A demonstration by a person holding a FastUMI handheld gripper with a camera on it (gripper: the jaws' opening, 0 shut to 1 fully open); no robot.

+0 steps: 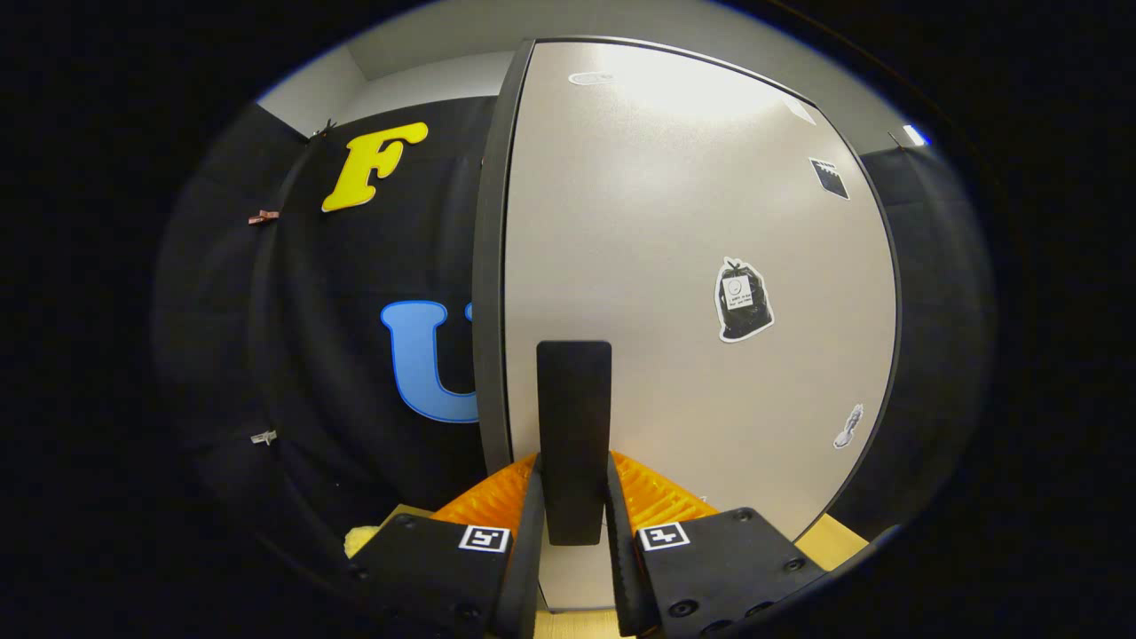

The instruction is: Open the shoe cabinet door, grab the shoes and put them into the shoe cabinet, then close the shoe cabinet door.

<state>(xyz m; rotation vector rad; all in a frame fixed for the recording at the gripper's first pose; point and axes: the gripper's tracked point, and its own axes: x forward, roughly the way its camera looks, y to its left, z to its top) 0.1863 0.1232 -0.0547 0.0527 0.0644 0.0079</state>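
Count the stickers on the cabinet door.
5 on the cabinet door: bag-shaped sticker mid-right, oval one at top, pale one and dark one upper right, small one lower right. The gripper clamps the handle.

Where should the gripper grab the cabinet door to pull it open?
On the black handle, the upright bar sticking out from the door near its left edge. Come straight from the front, one finger on each side, since the bar is narrow. The gripper looks closed on it that way already.

Overhead glare on cabinet door [692, 266]; edges bowed.
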